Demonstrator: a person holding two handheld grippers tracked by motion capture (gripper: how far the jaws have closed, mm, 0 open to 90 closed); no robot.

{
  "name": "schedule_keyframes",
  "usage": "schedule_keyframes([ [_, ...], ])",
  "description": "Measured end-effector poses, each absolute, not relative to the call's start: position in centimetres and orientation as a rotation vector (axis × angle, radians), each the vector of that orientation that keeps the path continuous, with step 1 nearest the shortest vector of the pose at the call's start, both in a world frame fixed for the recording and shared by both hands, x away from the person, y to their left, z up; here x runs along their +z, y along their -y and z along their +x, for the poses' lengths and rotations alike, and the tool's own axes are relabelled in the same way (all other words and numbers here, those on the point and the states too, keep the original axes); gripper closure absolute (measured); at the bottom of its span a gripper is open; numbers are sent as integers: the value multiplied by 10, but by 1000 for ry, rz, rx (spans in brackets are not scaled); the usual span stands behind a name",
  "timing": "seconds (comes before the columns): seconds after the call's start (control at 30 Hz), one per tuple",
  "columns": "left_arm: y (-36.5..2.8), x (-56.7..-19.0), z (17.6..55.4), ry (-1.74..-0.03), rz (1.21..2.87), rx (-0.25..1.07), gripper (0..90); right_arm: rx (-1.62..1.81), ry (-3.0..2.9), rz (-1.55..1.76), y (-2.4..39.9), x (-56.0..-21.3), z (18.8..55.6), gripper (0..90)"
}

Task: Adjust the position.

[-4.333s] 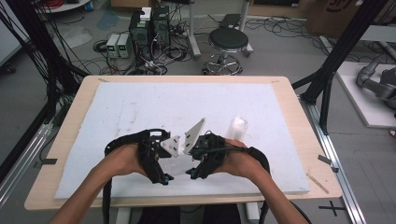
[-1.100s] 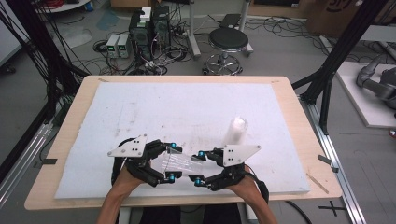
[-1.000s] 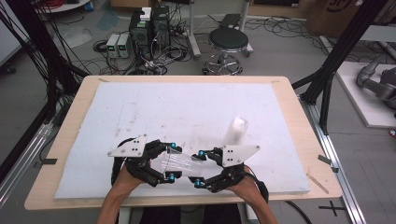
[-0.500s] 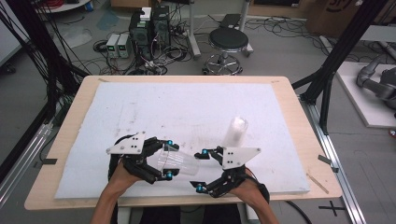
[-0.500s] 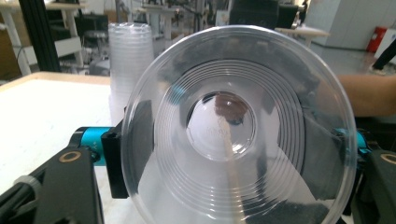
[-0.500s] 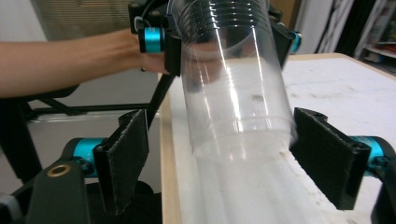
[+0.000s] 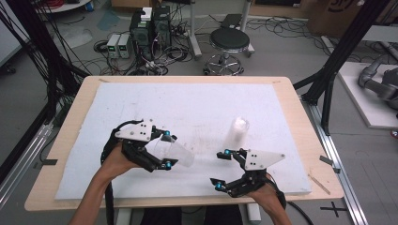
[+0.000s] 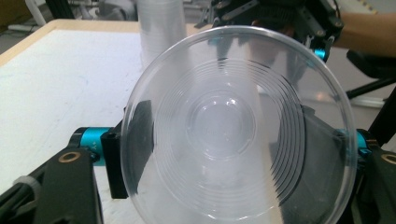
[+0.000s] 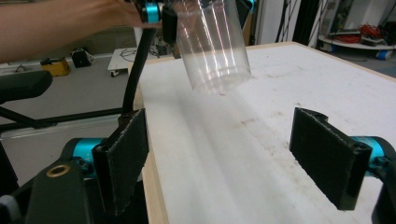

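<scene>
A clear plastic cup (image 7: 177, 152) hangs on its side above the white board (image 7: 197, 108), with my left gripper (image 7: 168, 150) shut on it near its rim. In the left gripper view the cup's (image 8: 233, 126) open mouth faces the camera between the two jaws. My right gripper (image 7: 221, 169) stands open near the front edge, to the right of the cup and apart from it. Its jaws have just been opening, and nothing is between them (image 9: 226, 158). In the right gripper view the held cup (image 9: 212, 42) hangs ahead. A stack of clear cups (image 7: 239, 129) stands upright at mid right.
The white board covers most of a wooden table (image 7: 300, 122). Black frame posts (image 7: 338, 56) rise at both sides. A stool (image 7: 230, 42) and computer boxes (image 7: 150, 28) stand on the floor beyond the far edge.
Both grippers were together on the cup at the front centre. The right gripper has opened, let go and drawn off to the right. The left gripper has lifted the cup.
</scene>
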State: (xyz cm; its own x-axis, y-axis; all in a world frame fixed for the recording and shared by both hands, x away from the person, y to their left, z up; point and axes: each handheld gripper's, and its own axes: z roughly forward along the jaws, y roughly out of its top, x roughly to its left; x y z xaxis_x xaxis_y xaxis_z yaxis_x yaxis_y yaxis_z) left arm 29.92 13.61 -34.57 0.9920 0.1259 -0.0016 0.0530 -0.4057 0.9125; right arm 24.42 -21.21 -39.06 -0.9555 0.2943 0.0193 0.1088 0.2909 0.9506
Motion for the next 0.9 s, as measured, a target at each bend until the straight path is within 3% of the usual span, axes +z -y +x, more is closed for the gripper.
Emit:
schedule_keyframes([
  [0.9, -119, -325, 350, -257, 2401, 134, 267, 1581, -2299, 668, 285, -408, 252, 200],
])
